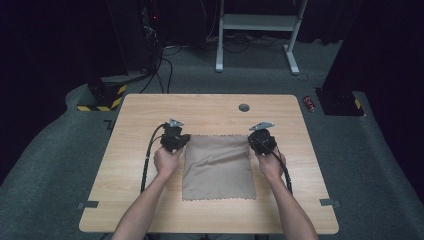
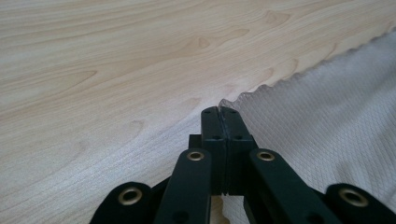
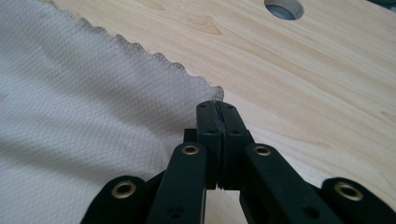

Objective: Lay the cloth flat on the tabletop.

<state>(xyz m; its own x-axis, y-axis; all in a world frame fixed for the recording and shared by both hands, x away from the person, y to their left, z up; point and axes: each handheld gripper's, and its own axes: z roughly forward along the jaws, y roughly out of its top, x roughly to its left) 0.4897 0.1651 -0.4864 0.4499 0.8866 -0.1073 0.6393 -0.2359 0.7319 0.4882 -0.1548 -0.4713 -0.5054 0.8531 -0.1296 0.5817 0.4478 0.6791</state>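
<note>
The tan cloth (image 1: 218, 167) lies flat on the middle of the light wood table (image 1: 130, 200), scalloped edges visible. The left gripper (image 2: 219, 112) is clenched on the cloth's far left corner; the right gripper (image 3: 217, 106) is clenched on its far right corner. A round grommet (image 1: 244, 107) sits beyond the cloth. Grey carpet (image 1: 45, 170) surrounds the table; a white frame (image 1: 257, 22) stands behind.

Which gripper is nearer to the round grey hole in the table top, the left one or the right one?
Right. The right gripper pinches the cloth's far right corner, just below the hole. The left gripper pinches the far left corner, farther away across the cloth.
</note>
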